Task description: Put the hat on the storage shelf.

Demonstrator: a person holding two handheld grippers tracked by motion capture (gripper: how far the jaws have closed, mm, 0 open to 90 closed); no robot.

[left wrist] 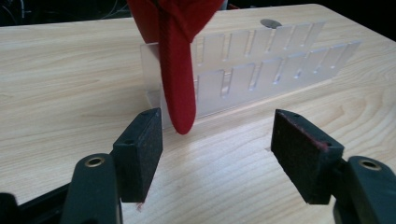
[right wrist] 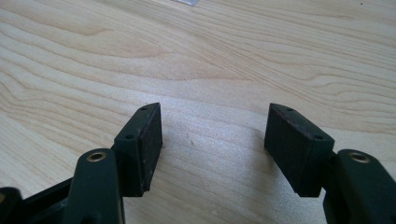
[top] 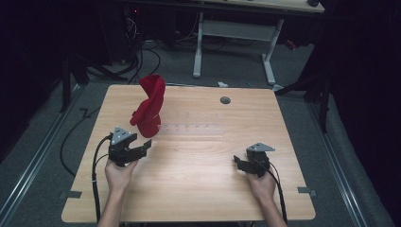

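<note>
A red cloth (top: 150,106) stands twisted and draped over the left end of a clear plastic rack (top: 194,127) in the middle of the wooden table (top: 198,189). In the left gripper view the red cloth (left wrist: 175,60) hangs down in front of the slotted clear rack (left wrist: 261,70). My left gripper (top: 144,145) is open just short of the cloth, with nothing between its pads (left wrist: 140,149). My right gripper (top: 236,163) rests open near the table's front right, over bare wood (right wrist: 210,70).
A grey round cable hole (top: 225,100) sits at the table's far side. Behind the table stand another desk's white legs (top: 198,45) and floor cables (top: 142,52). Each gripper trails a black cable (top: 94,179) toward the front edge.
</note>
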